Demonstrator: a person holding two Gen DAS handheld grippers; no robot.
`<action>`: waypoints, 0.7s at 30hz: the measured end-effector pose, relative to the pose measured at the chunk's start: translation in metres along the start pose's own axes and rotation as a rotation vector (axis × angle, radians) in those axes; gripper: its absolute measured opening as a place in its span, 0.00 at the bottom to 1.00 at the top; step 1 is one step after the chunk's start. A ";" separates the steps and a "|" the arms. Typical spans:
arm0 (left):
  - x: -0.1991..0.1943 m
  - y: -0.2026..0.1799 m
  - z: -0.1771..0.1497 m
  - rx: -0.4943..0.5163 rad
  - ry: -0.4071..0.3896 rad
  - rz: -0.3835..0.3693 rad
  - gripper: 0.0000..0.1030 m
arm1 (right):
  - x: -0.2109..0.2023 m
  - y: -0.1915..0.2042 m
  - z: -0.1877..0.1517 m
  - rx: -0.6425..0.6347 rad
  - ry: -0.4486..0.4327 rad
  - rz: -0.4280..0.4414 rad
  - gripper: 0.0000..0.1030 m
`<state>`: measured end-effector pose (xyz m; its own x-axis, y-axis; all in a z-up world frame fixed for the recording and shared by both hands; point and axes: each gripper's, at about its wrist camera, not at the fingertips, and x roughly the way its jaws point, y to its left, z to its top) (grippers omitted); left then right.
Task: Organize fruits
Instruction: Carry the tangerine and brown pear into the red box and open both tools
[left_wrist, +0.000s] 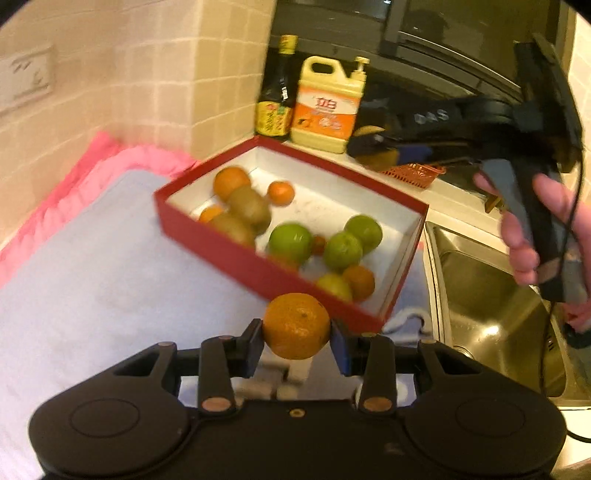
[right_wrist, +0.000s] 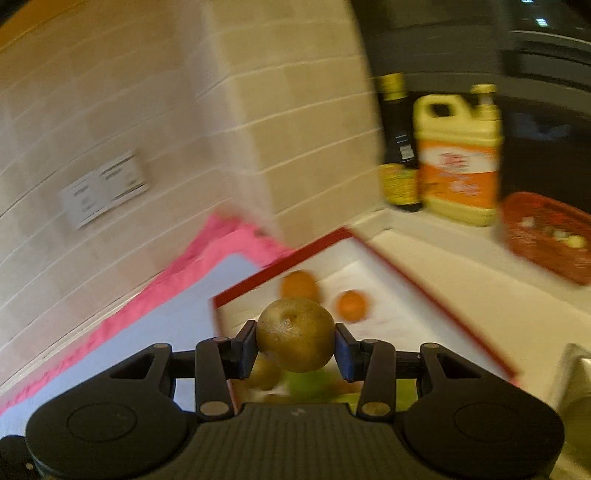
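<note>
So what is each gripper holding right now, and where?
Left gripper pinches an orange across its sides; right gripper pinches a kiwi likewise.

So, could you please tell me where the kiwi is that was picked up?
The kiwi is clamped in the right gripper, held above the red box of fruit in the right wrist view.

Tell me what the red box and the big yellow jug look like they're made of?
The red box looks like cardboard: thin straight walls, matte red outside, plain white inside. The yellow jug seems to be plastic: moulded handle, smooth, slightly shiny skin, and a printed orange label. That is only a guess from looks.
</note>
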<state>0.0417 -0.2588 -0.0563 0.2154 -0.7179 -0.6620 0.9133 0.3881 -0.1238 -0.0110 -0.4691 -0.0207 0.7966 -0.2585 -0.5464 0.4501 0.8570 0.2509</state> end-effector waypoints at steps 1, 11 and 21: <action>0.008 -0.003 0.010 0.014 -0.004 0.005 0.45 | -0.003 -0.009 0.002 0.008 -0.003 -0.012 0.43; 0.086 0.008 0.128 -0.009 -0.056 0.011 0.45 | 0.035 -0.061 0.009 0.137 0.144 -0.064 0.44; 0.219 0.032 0.201 -0.018 0.093 0.031 0.45 | 0.102 -0.063 0.015 0.097 0.256 -0.062 0.44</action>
<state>0.1878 -0.5194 -0.0571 0.2099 -0.6489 -0.7313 0.8999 0.4207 -0.1150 0.0482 -0.5560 -0.0803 0.6438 -0.1774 -0.7443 0.5412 0.7933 0.2790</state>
